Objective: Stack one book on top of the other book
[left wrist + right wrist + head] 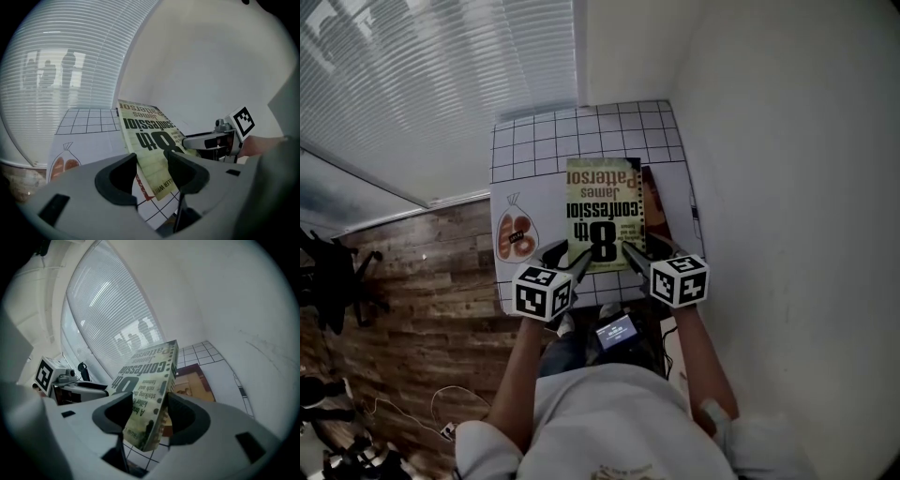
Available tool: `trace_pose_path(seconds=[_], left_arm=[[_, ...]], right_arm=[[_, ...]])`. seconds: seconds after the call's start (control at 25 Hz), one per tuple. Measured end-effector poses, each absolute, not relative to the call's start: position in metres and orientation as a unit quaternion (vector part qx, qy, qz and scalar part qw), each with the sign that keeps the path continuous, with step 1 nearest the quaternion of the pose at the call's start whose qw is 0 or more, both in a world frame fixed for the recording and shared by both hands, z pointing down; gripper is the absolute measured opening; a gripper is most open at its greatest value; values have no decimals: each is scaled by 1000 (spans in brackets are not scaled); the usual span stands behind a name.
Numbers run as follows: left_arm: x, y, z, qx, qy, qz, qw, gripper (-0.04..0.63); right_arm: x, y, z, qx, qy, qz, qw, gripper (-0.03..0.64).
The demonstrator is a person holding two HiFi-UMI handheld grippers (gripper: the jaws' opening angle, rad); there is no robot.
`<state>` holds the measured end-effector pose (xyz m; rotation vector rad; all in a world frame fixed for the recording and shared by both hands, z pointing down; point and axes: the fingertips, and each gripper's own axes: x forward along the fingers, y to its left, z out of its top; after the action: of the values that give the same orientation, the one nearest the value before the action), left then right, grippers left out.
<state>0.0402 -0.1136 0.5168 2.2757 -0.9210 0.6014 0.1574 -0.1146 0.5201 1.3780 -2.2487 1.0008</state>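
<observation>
The head view looks steeply down at the counter (520, 192). Both gripper views face inward at close range, sharing the yellow paperback (150, 136)

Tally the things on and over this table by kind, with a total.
Books: 2 (green book, gripped by both tongs; brown book, lying flat)
Tongs: 2 (left tongs, right tongs)
Gridded mat: 1
Total: 5
</observation>
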Motion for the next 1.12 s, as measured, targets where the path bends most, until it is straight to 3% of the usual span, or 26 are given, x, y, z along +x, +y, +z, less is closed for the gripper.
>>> trace_pose_path(seconds=[1.12], left_arm=[[103,-108,535,863,-312,245,313,216]], right_arm=[[221,-115,537,474,-781,364,182,239]])
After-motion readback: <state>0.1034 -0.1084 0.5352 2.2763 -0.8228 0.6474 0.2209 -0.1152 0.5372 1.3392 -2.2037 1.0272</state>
